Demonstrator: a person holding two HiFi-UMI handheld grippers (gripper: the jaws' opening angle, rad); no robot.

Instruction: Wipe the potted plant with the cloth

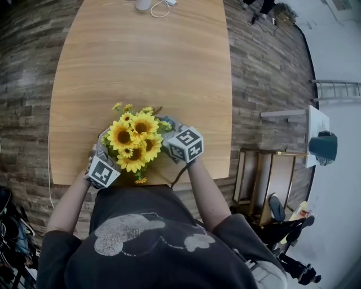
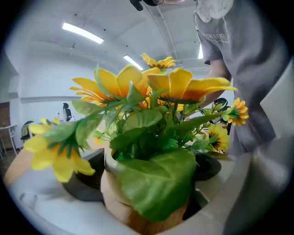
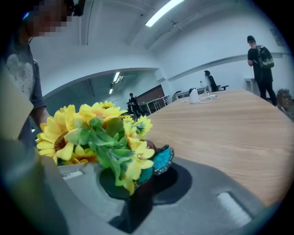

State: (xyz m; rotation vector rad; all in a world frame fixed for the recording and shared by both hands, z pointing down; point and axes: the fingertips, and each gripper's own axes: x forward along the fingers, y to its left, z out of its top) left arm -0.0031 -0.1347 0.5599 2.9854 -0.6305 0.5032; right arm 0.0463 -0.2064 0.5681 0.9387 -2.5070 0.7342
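A potted plant (image 1: 134, 141) with yellow sunflowers stands near the table's front edge, between my two grippers. My left gripper (image 1: 107, 148) comes in from the left. In the left gripper view it (image 2: 147, 195) is shut on the beige pot (image 2: 115, 202), and a big green leaf (image 2: 158, 181) hangs over the pot's front. My right gripper (image 1: 172, 135) is at the plant's right side. It (image 3: 142, 183) is shut on a dark cloth with a teal butterfly print (image 3: 161, 160), pressed against the blossoms and leaves (image 3: 108, 137). In the head view the flowers hide the pot.
The wooden table (image 1: 146, 68) stretches away from me, with a white object and a cable (image 1: 153, 5) at its far end. Its front edge runs just below the plant. A rack and a chair (image 1: 265, 180) stand to the right. People (image 3: 259, 57) are far off.
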